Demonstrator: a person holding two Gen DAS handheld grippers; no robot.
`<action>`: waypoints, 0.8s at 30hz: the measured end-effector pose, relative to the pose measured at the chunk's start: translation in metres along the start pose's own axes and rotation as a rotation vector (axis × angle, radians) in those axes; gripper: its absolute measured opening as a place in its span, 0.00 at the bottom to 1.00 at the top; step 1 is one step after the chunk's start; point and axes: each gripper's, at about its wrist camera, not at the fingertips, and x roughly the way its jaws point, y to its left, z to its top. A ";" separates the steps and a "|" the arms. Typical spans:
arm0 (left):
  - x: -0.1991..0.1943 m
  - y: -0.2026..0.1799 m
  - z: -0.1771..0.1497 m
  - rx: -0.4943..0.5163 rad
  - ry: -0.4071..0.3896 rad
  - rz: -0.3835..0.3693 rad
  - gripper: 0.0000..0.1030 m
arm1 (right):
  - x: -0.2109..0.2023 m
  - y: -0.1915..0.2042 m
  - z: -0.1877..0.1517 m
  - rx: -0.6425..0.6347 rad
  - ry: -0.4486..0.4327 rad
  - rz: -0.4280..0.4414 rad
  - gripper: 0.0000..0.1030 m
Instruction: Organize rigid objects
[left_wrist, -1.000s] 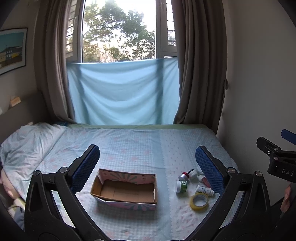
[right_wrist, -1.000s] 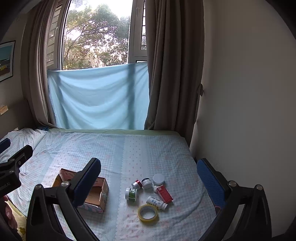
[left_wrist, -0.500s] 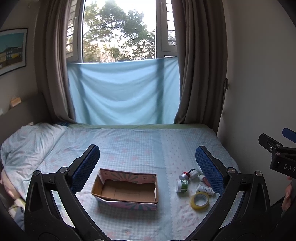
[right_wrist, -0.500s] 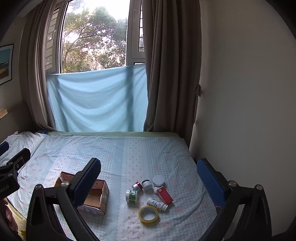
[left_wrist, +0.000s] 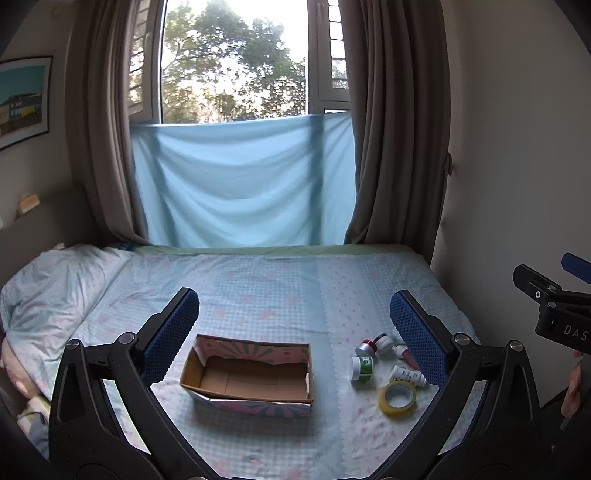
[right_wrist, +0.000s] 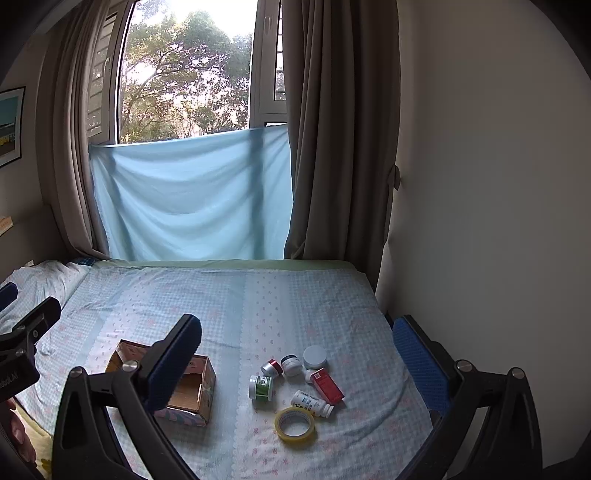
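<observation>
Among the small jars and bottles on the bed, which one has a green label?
The white-lidded jar with the green label, standing at the cluster's left edge, nearest the cardboard box. The other containers show red, white or silver, not green.

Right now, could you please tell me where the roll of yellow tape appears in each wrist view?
Left wrist view: the tape roll lies lower right on the bed, just inside the right finger of the left gripper.
Right wrist view: the tape roll lies bottom centre, nearest the camera.
Shared landmark: the cardboard box sits to its left in both.
</observation>
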 end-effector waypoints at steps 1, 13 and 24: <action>0.000 0.000 0.000 0.000 0.000 -0.001 1.00 | 0.000 0.000 0.000 0.000 -0.001 -0.001 1.00; 0.002 0.003 0.001 -0.004 0.004 -0.010 1.00 | 0.000 -0.001 0.000 0.000 0.000 -0.002 1.00; 0.008 0.009 0.003 -0.006 0.016 -0.027 1.00 | 0.002 0.001 0.002 0.001 0.004 -0.005 1.00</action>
